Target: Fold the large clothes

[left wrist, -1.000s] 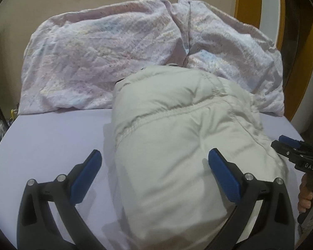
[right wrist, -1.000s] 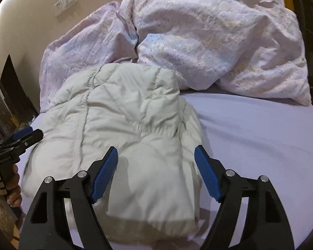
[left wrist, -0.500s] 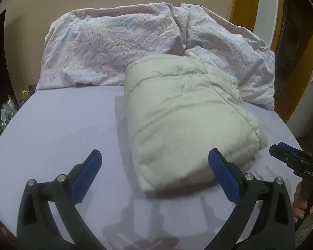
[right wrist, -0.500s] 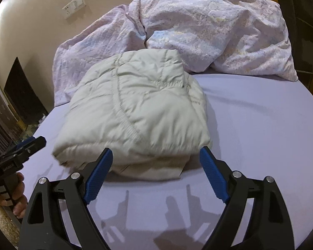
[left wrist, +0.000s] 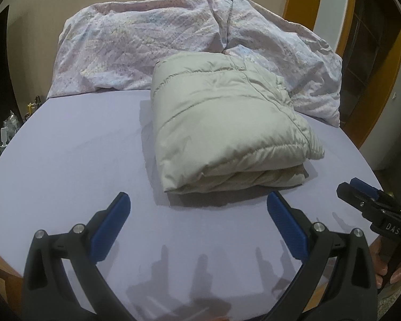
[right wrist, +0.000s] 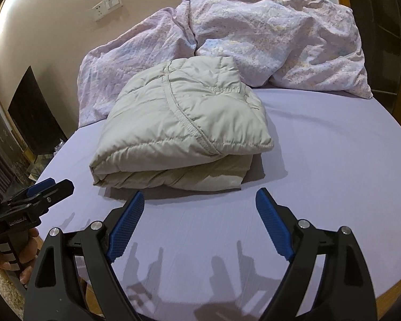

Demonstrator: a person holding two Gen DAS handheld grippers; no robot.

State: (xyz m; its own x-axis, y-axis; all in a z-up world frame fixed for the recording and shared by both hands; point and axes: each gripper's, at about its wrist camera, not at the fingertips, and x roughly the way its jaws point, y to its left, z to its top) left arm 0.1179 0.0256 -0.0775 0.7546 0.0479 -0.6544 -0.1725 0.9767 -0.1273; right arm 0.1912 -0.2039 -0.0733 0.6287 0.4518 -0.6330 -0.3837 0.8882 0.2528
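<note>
I am backing both grippers away from the jacket [left wrist: 227,123], now lying folded mid-bed [left wrist: 74,155] against the duvet [left wrist: 136,53]. Left gripper [left wrist: 197,222] and right gripper [right wrist: 200,214] jaws are gaping wide, empty, the right's having just opened further. Puffy, light, slippery; I am judging it best pinched at the stacked near edge.

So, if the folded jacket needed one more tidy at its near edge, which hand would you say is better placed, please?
Probably the right gripper: the jacket lies nearly straight ahead of its open jaws. From the left gripper, also open and empty, the jacket sits off to the right.
</note>
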